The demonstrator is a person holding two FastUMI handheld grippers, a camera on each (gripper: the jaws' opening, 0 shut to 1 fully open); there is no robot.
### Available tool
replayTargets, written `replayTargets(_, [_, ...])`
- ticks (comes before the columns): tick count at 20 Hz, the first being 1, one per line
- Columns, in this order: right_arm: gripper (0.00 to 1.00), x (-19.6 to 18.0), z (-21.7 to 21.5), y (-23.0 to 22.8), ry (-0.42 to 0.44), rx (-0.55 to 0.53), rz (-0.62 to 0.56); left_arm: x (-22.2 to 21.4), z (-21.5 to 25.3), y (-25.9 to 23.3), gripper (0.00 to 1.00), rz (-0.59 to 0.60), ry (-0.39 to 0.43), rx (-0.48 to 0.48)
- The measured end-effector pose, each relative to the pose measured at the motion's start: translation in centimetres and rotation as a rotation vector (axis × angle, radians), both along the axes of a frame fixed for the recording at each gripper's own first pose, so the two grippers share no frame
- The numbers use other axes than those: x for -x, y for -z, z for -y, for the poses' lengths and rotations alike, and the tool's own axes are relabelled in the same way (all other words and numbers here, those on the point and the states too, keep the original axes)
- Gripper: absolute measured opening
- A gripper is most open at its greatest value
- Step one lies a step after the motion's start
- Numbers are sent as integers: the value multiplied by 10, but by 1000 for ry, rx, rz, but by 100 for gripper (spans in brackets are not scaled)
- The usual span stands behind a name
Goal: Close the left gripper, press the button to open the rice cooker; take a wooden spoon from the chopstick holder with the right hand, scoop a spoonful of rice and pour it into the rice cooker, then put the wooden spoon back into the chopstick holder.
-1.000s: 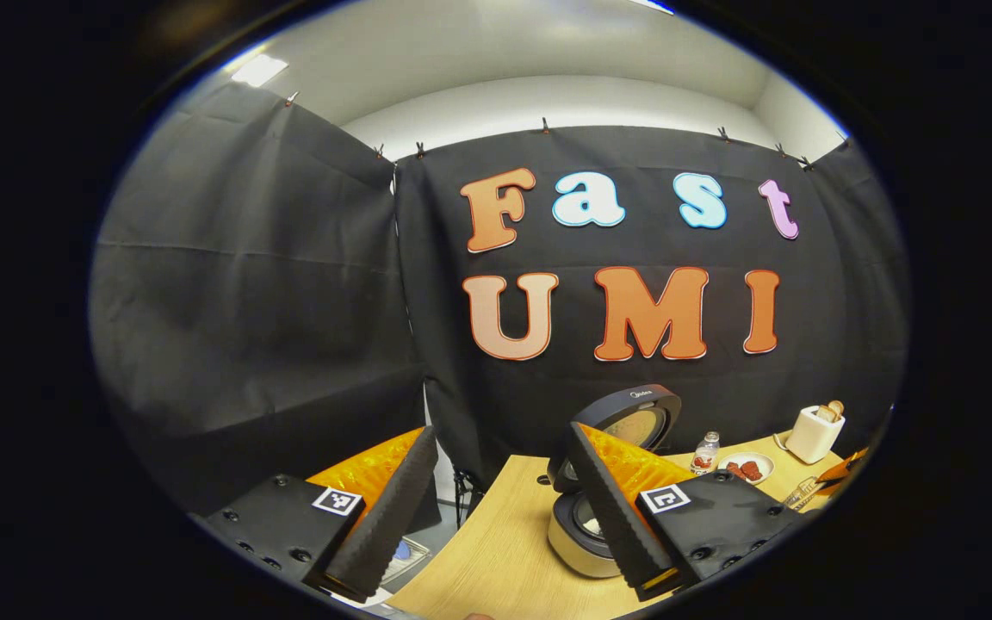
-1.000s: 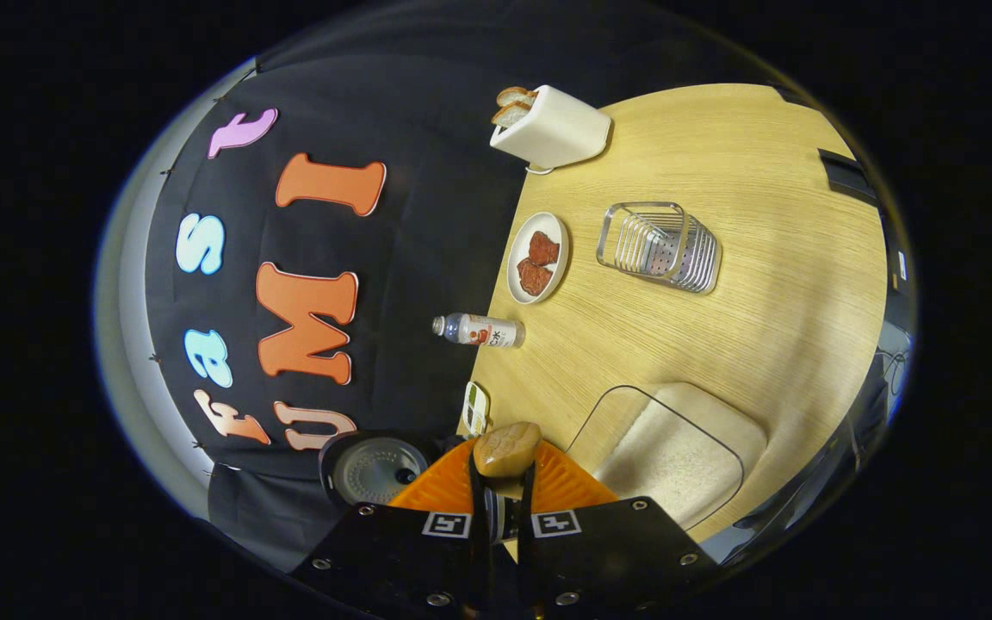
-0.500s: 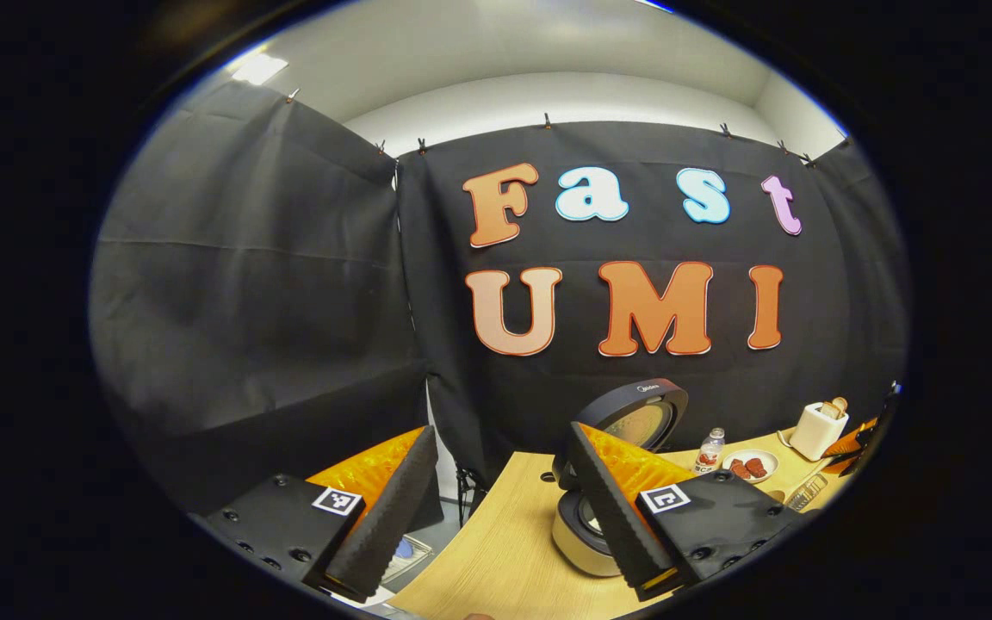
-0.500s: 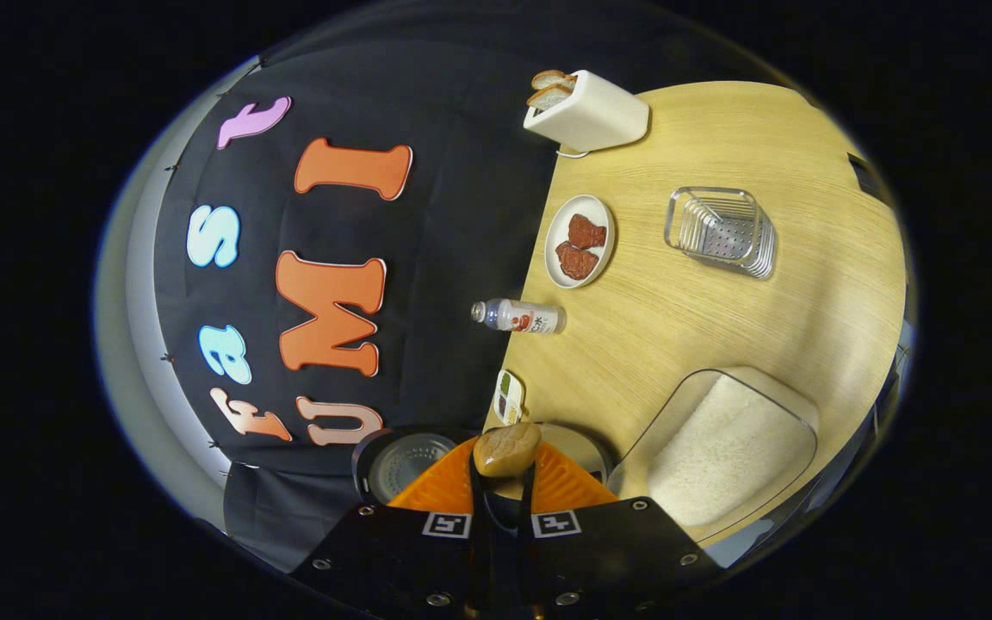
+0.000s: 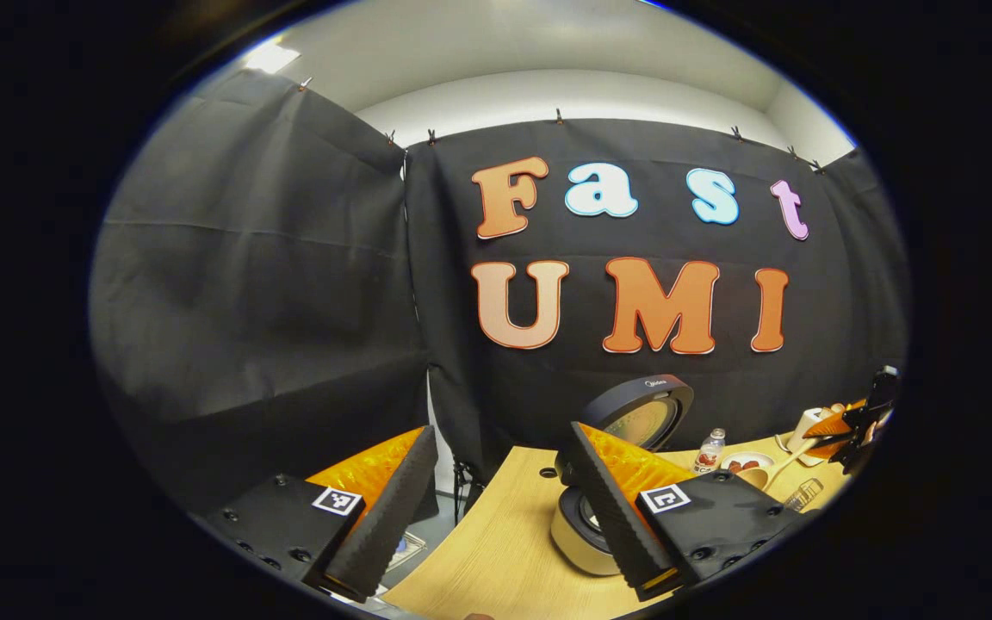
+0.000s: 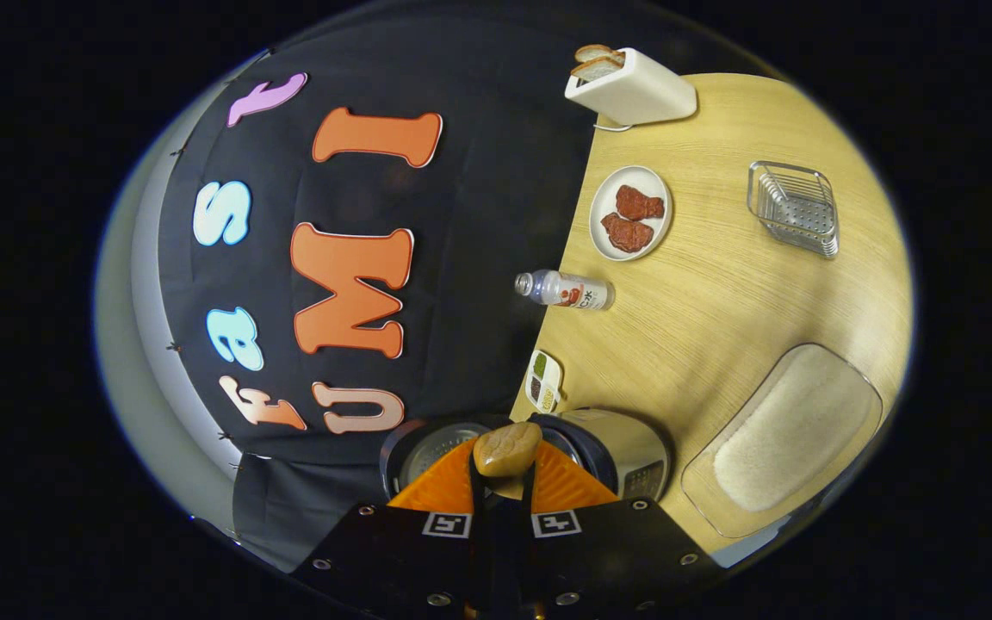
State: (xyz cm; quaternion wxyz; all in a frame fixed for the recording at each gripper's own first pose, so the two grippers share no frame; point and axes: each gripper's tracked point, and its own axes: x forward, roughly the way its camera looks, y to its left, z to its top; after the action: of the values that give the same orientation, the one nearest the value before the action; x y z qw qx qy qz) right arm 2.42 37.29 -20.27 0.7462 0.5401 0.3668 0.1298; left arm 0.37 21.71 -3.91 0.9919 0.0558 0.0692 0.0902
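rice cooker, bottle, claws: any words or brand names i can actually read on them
Brand mark on the dark round rice cooker lid: too small to read.
Label on the small clear plastic bottle: blurred, unreadable.
Square black-and-white markers on the right claw: patterns, no words.

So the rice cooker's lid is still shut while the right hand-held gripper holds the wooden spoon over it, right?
Not quite: the rice cooker has its lid standing open, as the left gripper view shows. The rest holds: the right hand-held gripper is shut on the wooden spoon above the cooker.
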Motion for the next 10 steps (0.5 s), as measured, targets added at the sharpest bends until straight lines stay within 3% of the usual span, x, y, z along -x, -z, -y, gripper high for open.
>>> replayTargets(10, [11,-32,-72,-19,-69,91,82,5,-6,-1,100,-1,1,-12])
